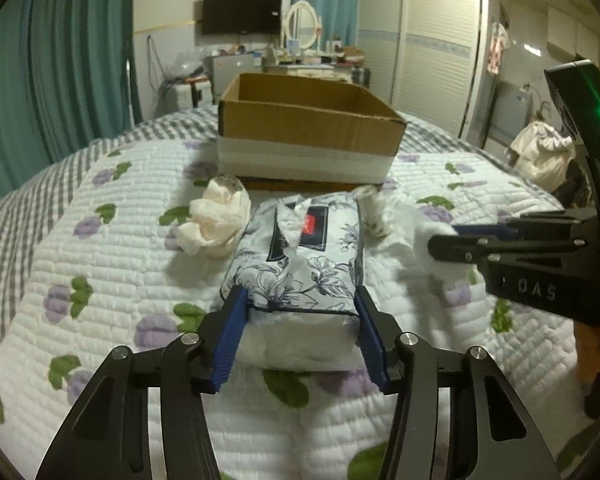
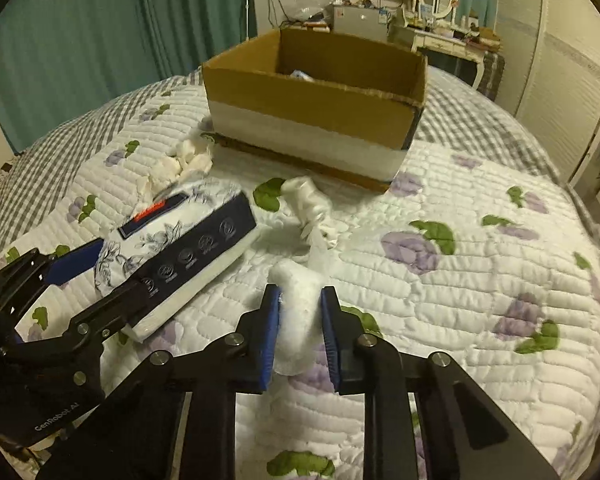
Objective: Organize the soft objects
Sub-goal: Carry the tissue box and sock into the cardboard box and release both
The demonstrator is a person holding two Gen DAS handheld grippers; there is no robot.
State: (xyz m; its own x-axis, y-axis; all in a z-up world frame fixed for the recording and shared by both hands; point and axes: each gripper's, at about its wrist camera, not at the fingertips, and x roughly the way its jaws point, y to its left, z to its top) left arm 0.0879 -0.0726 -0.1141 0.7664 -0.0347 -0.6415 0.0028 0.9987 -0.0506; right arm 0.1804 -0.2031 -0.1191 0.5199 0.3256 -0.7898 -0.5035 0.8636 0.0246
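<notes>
Floral-printed tissue pack (image 1: 300, 256), soft plastic wrap, torn open on top: lies on quilt (image 1: 100, 280), clamped at its near end between both blue pads of left gripper (image 1: 300, 336). White soft wad (image 2: 298, 312): pinched between the 2 pads of right gripper (image 2: 300, 332), just right of the pack. Crumpled tissue (image 1: 216, 216): ahead-left of left gripper, beside the pack. Cardboard box (image 1: 308, 128): open-topped, beyond both grippers.
</notes>
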